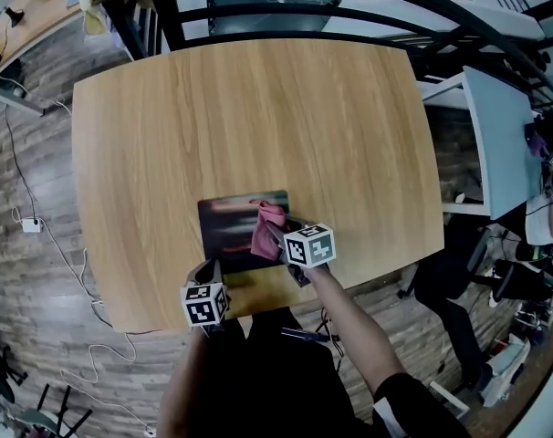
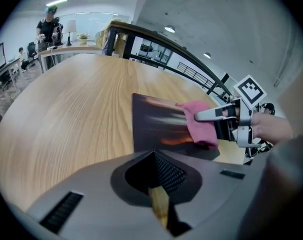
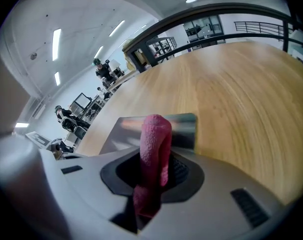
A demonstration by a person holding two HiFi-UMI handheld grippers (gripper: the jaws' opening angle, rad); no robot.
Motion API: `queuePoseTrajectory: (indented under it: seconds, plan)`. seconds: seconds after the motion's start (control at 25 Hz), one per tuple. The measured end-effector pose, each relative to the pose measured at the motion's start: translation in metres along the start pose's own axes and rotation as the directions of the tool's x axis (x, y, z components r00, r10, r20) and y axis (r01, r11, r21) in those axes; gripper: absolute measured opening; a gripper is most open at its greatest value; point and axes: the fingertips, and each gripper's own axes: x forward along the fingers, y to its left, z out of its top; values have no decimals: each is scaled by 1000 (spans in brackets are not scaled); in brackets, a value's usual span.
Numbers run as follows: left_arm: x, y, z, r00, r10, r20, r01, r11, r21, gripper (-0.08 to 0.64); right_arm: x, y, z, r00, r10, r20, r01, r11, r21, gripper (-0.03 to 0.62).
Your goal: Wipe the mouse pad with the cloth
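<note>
A dark mouse pad lies near the front edge of the wooden table. A pink cloth rests on the pad's right part, and my right gripper is shut on it. In the right gripper view the cloth sticks up out of the jaws over the pad. My left gripper sits at the pad's front left corner, shut, with only a thin sliver of wood showing between its jaws. The left gripper view shows the pad, the cloth and the right gripper ahead of my left gripper.
The table's front edge runs just behind both grippers. A white desk stands to the right and a dark railing runs behind the table. Cables lie on the floor at the left. People stand far off.
</note>
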Motion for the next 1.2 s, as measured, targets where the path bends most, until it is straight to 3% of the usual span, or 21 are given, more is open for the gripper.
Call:
queuePoseTrajectory:
  seconds: [0.36,0.48,0.6,0.72,0.92,1.08,1.2]
  plan:
    - [1,0,-2,999,-5,-39,5,1000,10,23,-36,-58,-8,990,-141,13,140,989,54,89]
    - [-2,-3,1,996,-40,-77,42,999,21,23,-52,-66,-7,986,-161,43,155,982,107,89]
    - [-12,-3,23,996,-79,-40,82,993,79,23,-66,-60,-5,985,-153,82,142,982,123,89]
    - [-9,0,60,990,-140,-15,141,981,136,23,-73,-45,-1,985,-125,117,111,986,126,89]
    - [27,7,103,965,-238,-108,258,934,247,23,-64,12,3,989,-16,149,-6,990,143,89]
    - [47,-1,115,935,-301,-190,344,902,262,23,-49,70,-18,993,77,89,-86,991,101,89]
    - [57,2,111,920,-297,-256,365,887,284,23,-22,114,-37,989,149,21,-150,986,68,89]
